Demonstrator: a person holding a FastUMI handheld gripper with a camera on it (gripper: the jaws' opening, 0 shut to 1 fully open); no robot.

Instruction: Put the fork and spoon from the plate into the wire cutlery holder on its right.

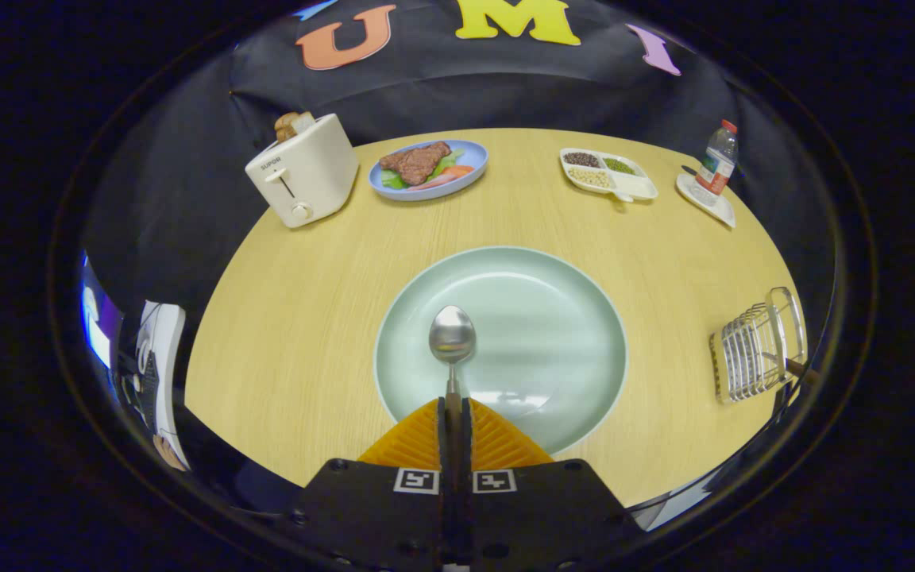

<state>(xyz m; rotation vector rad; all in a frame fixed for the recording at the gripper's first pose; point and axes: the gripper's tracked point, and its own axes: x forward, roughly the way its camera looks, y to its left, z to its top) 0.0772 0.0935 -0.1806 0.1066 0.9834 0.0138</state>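
In the gripper view, the gripper (454,409) is at the bottom center of the frame. Its two fingers are pressed together on the handle of the spoon (452,340), so the spoon is grasped firmly. The bowl of the spoon points forward, just ahead of the fingertips, and it is seen over the pale green plate (569,318). I cannot tell if the spoon touches the plate or is lifted a little above it.

The plate stands in the center of the frame, on a round wooden table (306,318). The wire cutlery holder (755,345) is at the right side of the frame, near the table edge and well apart from the plate.

In the upper left of the frame stands a cream toaster (304,171) with bread in it. Beside it, to the right, is a blue plate with meat and vegetables (428,168). In the upper right are a divided tray with beans (607,173) and a small bottle (718,157) on a white saucer (708,200).
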